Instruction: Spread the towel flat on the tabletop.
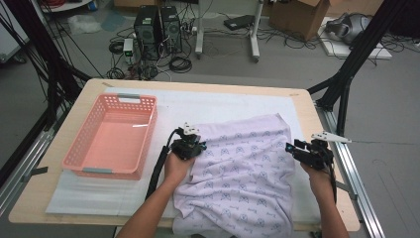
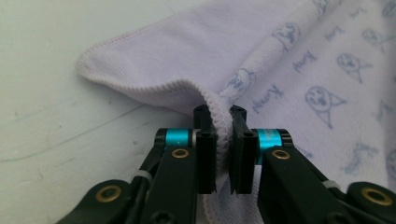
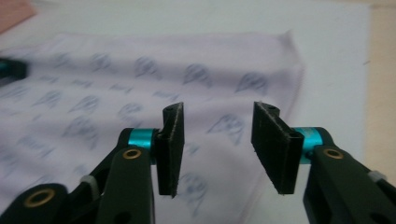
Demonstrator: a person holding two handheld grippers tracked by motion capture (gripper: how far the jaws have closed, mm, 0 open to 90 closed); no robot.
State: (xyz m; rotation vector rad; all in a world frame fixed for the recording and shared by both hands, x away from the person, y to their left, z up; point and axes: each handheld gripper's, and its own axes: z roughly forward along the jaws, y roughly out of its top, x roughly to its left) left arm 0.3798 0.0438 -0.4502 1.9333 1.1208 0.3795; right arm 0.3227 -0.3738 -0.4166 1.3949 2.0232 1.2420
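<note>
Nearest the person, the lilac printed cloth (image 1: 242, 173) drapes over the table's front edge and spreads up across the white mat (image 1: 208, 104). At its left border the left gripper (image 2: 219, 140) is clamped tight on the cloth's stitched hem, the fabric pinched between the two black jaws, while the right gripper (image 3: 217, 144) hovers at the cloth's right border with jaws parted and nothing between them. Farther back on the left, the pink basket (image 1: 79, 148) stands well apart from the cloth.
</note>
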